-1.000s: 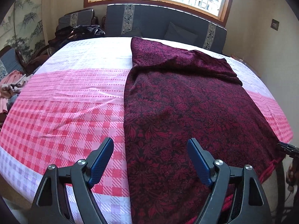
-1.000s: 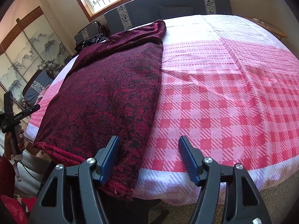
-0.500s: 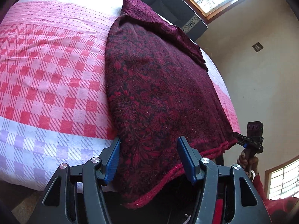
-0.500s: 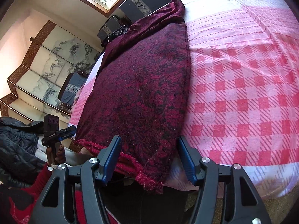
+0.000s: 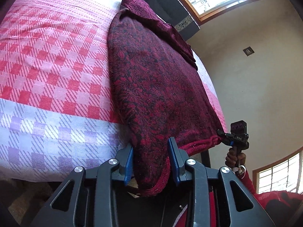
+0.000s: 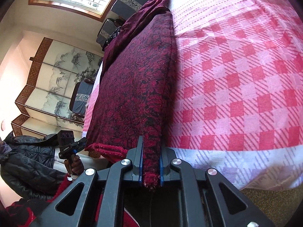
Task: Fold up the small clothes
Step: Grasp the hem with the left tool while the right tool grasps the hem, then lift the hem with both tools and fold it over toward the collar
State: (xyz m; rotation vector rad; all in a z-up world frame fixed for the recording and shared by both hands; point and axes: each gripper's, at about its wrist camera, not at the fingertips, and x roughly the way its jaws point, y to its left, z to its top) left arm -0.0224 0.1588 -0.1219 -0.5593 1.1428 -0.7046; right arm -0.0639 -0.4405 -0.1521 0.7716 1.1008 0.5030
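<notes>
A dark red flowered cloth point(image 5: 155, 79) lies lengthwise on a bed with a pink and red checked cover point(image 5: 56, 75), its near hem hanging over the front edge. My left gripper point(image 5: 151, 160) has the cloth's near left corner between its blue pads; the jaws are closing and the fabric still hangs loose and wide between them. In the right wrist view the same cloth point(image 6: 136, 79) is pinched to a narrow strip at its near right corner by my right gripper point(image 6: 150, 162), which is shut on it. Each view shows the other gripper at the opposite hem corner.
A dark sofa point(image 5: 170, 5) and a window stand behind the bed. A painted folding screen point(image 6: 56, 79), a grey-cushioned chair point(image 6: 81, 98) and a black jacket point(image 6: 24, 160) are on the left. A hand point(image 5: 234, 157) with a red sleeve holds the far gripper.
Both grippers dropped to the bed's front edge, rolled and closed in around the hem corners. The right one has shut on the cloth; the left one's jaws have narrowed around its corner.
</notes>
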